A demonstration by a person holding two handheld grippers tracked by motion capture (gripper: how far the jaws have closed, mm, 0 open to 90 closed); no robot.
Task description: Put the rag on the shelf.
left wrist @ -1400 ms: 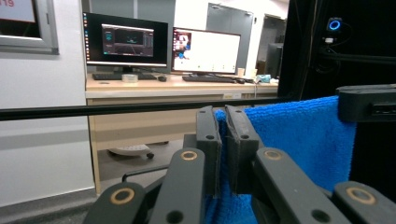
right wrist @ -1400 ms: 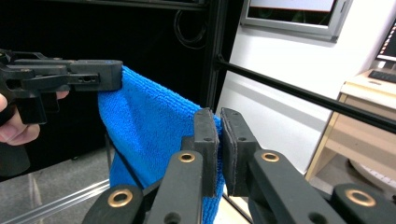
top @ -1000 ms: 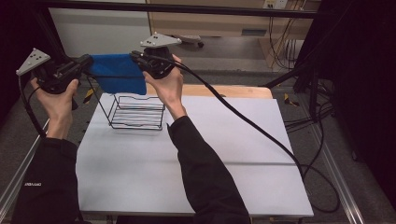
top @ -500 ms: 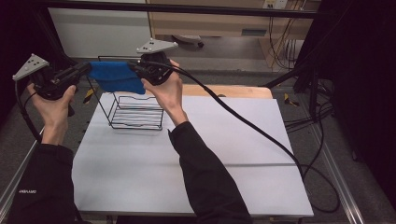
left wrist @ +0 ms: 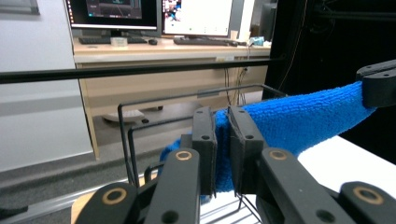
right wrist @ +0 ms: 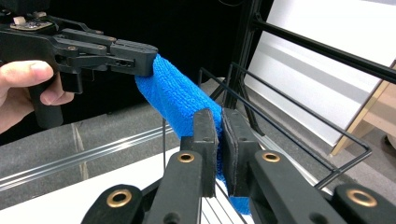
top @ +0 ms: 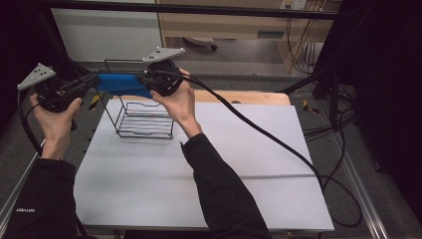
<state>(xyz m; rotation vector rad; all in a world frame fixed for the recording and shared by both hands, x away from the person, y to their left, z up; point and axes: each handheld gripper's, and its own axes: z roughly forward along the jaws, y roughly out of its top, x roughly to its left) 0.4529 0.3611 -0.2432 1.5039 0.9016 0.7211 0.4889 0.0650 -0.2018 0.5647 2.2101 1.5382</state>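
Even overhead light brightens the white table (top: 239, 164); surroundings fall dark, close jaws blur softly, monitors (left wrist: 196, 16) glare.

Wire basket (top: 144, 119) just below cloth (top: 122, 82) — table (top: 239, 149) to the right open

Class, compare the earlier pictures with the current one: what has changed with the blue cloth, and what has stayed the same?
The blue cloth hung loose a second ago; it is now stretched flatter between the left gripper and right gripper, both still clamped on it. The wire basket stayed put on the table.
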